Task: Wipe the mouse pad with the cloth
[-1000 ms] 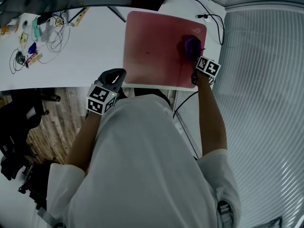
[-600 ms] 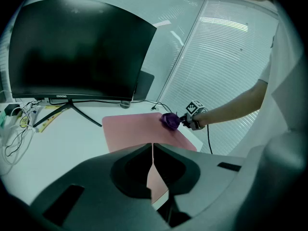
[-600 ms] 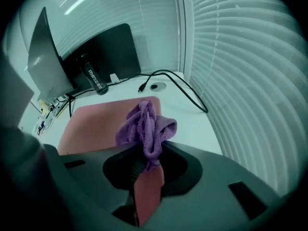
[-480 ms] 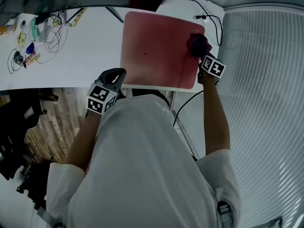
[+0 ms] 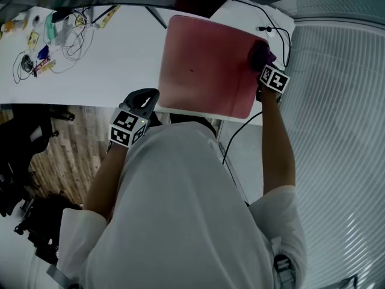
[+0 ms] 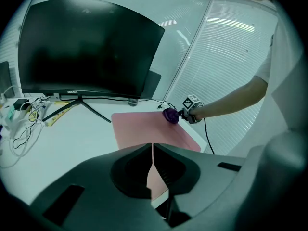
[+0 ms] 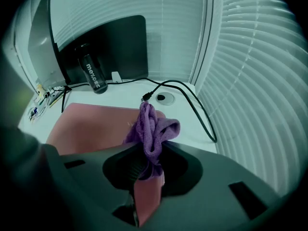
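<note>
Mouse pad [image 5: 204, 65], pink and rectangular, lies flat toward the right end of the white surface [image 5: 114, 65], its near edge close to the surface's front edge. At the far left of the surface sits a loose tangle of thin wires and small bits [image 5: 36, 47]. A dark monitor [image 6: 86, 47] stands behind on a splayed foot [image 6: 79, 105].

The left gripper [image 5: 139, 101] is held at the front edge of the surface, just left of the pad's near left corner. In the left gripper view its jaws are shut tip to tip with nothing between them, and the pad shows beyond them.

Further right, the purple cloth [image 5: 260, 54] is bunched at the pad's far right corner. The right gripper [image 5: 264, 68] points at that corner, and in the right gripper view its jaws are clamped on the cloth [image 7: 153, 129], which rises in folds between them over the pad's right edge [image 7: 96, 124]. Whether the cloth presses on the pad cannot be told.

A dark bottle [image 7: 91, 73] stands beyond the pad's far edge. A black cable [image 7: 192, 109] curves over the surface just past the cloth, beside a round hole [image 7: 166, 98]. To the right of everything hang pale slatted blinds [image 5: 337, 101]
</note>
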A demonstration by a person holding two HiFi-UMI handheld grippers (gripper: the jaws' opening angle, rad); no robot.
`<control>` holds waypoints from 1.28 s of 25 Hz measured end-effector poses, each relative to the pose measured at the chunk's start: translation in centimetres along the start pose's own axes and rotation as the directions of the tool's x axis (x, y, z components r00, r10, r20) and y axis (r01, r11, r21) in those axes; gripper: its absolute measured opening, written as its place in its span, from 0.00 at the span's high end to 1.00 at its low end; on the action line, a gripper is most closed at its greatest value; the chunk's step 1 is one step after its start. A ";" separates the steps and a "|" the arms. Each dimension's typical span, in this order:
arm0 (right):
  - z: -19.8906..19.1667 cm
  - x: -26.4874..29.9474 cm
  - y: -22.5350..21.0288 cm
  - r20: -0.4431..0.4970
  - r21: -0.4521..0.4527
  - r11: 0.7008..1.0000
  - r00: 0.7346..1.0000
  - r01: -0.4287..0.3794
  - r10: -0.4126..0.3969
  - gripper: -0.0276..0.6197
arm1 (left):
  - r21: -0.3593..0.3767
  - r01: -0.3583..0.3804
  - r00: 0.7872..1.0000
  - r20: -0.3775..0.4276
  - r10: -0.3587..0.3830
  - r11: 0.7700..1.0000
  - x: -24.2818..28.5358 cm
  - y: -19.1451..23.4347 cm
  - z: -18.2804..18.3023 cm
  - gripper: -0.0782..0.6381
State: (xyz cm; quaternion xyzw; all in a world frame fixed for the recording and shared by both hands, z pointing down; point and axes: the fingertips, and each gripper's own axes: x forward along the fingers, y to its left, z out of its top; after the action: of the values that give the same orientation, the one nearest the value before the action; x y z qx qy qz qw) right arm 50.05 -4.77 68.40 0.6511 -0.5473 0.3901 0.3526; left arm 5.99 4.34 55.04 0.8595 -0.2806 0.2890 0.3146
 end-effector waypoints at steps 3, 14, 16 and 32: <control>0.1 0.9 0.9 -0.022 -0.020 1.000 1.000 0.004 -0.005 0.81 | -0.016 -0.010 1.000 -0.005 0.010 1.000 -0.4 0.8 -0.4 0.86; 0.3 2.5 3.2 -0.067 -0.055 0.998 0.997 -0.037 0.034 0.76 | -0.056 -0.013 1.000 -0.012 0.012 0.998 -0.9 2.7 -1.0 0.86; 0.2 2.7 3.4 -0.081 -0.075 0.997 0.997 -0.022 0.016 0.73 | -0.059 -0.011 1.000 -0.015 0.010 0.998 -1.1 3.0 -1.3 0.86; 0.8 3.1 8.1 -0.101 -0.106 0.994 0.995 -0.015 0.005 0.82 | -0.084 -0.017 1.000 -0.007 0.016 0.996 -2.8 6.0 -2.0 0.86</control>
State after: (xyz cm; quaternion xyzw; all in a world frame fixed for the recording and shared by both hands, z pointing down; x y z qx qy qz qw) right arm 42.43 -8.06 71.08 0.6081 -0.5522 0.3943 0.4120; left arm -0.53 2.72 56.76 0.8423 -0.2987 0.2822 0.3488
